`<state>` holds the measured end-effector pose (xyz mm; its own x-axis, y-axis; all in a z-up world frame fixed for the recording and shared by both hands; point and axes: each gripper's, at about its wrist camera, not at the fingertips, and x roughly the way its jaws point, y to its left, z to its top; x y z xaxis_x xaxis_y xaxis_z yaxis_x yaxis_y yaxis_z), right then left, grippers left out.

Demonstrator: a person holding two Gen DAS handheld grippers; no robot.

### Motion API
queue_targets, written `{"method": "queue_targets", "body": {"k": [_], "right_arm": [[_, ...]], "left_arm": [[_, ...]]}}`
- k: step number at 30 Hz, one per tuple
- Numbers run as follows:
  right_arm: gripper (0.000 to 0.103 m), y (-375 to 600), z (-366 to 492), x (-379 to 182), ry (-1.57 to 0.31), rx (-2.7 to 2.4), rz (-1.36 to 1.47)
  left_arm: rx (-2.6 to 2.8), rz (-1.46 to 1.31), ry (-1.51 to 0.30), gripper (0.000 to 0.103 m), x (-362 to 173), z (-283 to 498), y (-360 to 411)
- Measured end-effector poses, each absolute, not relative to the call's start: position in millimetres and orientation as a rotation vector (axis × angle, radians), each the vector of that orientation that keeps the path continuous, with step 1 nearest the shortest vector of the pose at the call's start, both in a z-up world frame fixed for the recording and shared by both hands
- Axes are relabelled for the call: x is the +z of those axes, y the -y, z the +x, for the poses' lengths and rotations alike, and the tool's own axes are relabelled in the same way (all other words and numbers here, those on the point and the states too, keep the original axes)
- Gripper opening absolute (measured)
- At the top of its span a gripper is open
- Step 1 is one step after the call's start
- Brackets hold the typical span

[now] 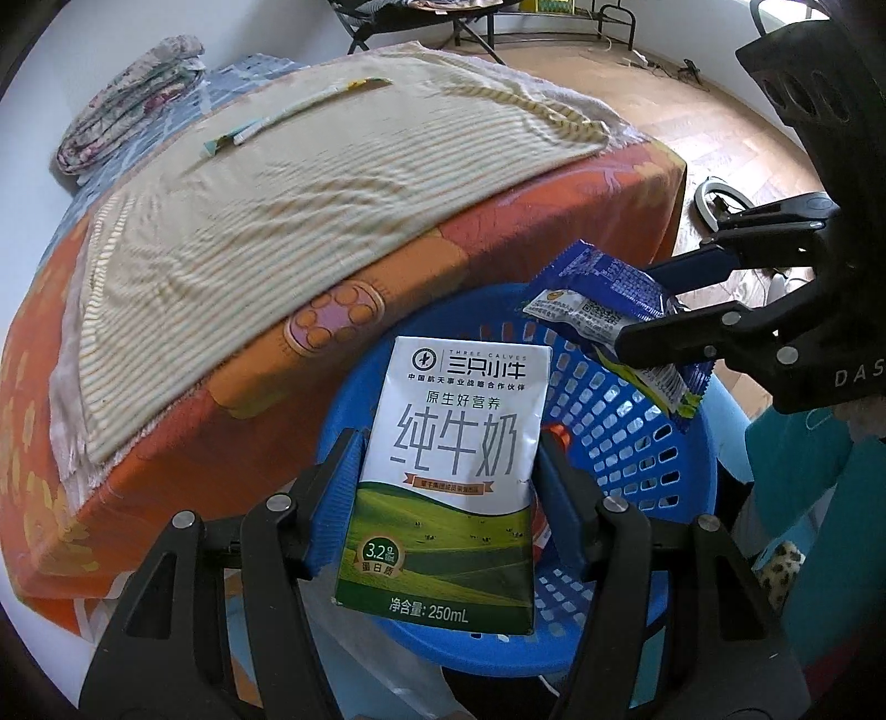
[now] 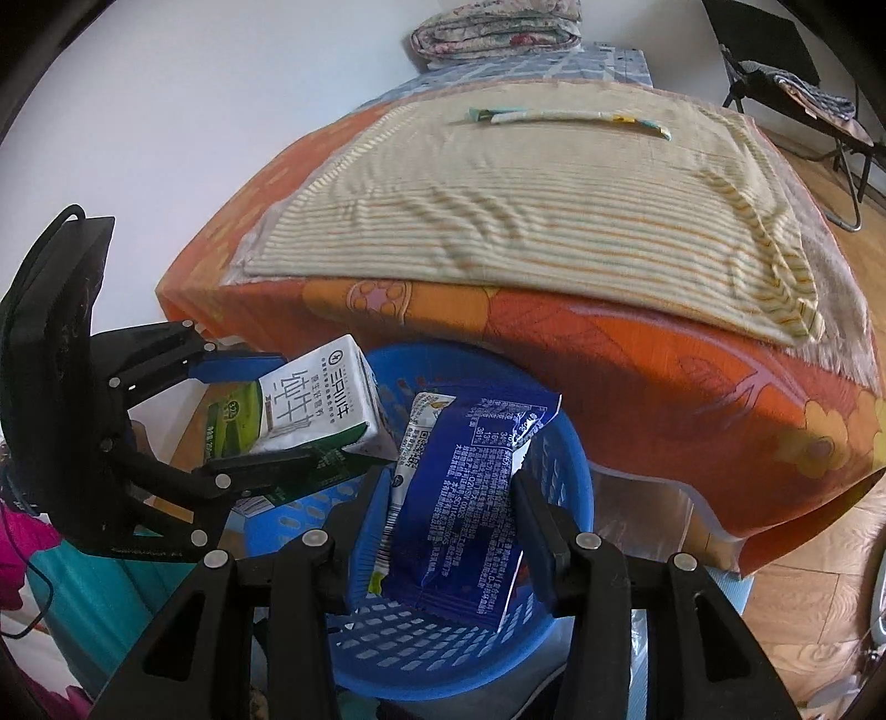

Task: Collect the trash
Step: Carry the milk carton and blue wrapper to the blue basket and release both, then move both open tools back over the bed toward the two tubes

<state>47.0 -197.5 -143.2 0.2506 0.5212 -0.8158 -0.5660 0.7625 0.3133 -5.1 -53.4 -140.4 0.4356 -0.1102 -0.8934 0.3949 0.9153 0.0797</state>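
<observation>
Left gripper: jaws part-open, blue pads pressed on both sides of an upright white-and-green milk carton, held over the near left rim of the blue perforated basket. In the right wrist view the same gripper enters from the left with the carton lying sideways between its fingers, above the basket's left rim.

Right gripper: jaws narrower, closed on a crumpled blue snack wrapper with white print, which hangs over the basket's opening. In the left wrist view this gripper reaches in from the right, the wrapper pinched between its pads above the far right rim.

Both items are above the basket, not resting in it; the two grippers stand near each other, apart.

Beyond the basket: a bed with an orange patterned sheet, its edge just behind the basket. A striped beige cloth covers its top. A long thin wrapper lies on the far part of the cloth. A folded floral quilt sits at the far end by the wall. Wooden floor shows to the right of the bed.
</observation>
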Motion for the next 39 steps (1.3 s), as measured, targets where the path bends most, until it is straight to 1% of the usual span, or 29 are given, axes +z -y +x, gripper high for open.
{"method": "queue_targets", "body": {"k": [7, 8, 9, 11, 28, 39], "right_arm": [[0.048, 196.9, 47.9, -148.9, -1.107, 0.738, -0.05], [0.048, 196.9, 48.0, -149.2, -1.107, 0.737, -0.052], [0.048, 197.0, 47.5, -149.3, -1.107, 0.736, -0.052], [0.051, 196.9, 47.4, -150.1, -1.109, 0.733, -0.054], [0.084, 200.9, 48.4, -146.7, -1.081, 0.686, -0.061], [0.089, 206.6, 56.5, -137.1, -1.035, 0.628, -0.069]], "left_arm": [[-0.322, 0.302, -1.095, 0.064, -144.5, -4.1, 53.9], [-0.322, 0.302, -1.095, 0.066, -144.6, -4.1, 53.8], [-0.323, 0.301, -1.093, 0.072, -144.6, -4.1, 54.1], [-0.322, 0.301, -1.086, 0.076, -144.4, -4.3, 54.3], [-0.311, 0.307, -1.094, 0.078, -147.0, -1.4, 52.7], [-0.294, 0.292, -1.078, 0.078, -140.0, 11.2, 41.4]]}}
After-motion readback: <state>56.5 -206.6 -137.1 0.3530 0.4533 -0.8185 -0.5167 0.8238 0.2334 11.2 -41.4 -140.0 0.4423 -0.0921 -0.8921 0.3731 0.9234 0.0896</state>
